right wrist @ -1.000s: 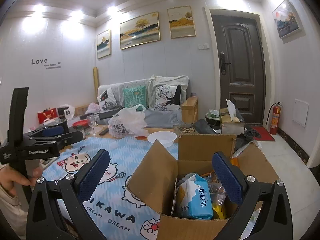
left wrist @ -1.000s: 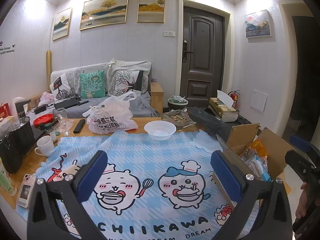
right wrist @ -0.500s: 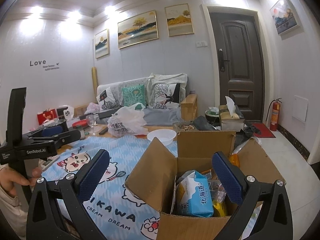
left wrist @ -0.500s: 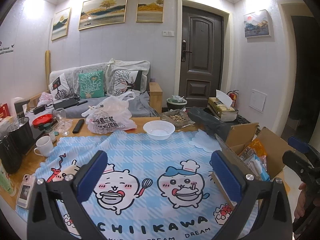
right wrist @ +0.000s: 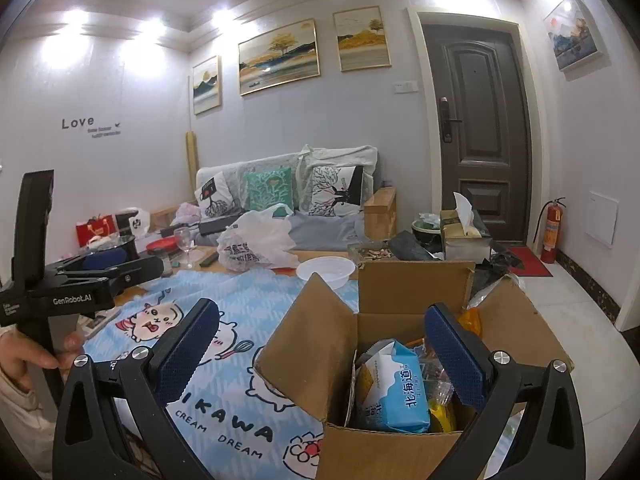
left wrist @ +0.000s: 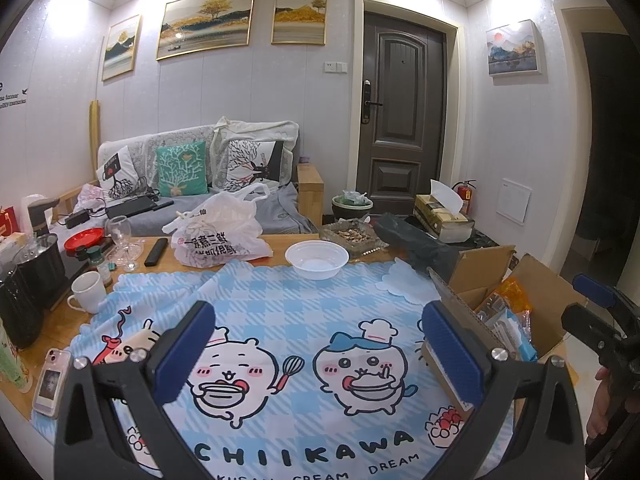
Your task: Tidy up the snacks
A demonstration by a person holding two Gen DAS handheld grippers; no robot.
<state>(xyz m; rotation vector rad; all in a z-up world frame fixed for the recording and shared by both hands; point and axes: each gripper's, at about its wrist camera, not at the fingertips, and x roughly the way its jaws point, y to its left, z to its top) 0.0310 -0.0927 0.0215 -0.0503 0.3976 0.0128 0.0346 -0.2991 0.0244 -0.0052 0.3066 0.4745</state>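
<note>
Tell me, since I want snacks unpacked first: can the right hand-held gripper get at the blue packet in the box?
Probably yes. The right hand-held gripper is open above the cardboard box, whose flaps are folded back, and the blue packet stands on top, uncovered.

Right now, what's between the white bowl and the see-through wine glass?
In the left wrist view, a white printed plastic bag and a black remote lie between the white bowl and wine glass.

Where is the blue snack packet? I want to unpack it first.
In the right wrist view, the blue snack packet stands inside the open cardboard box, between the right gripper's open fingers.
</note>
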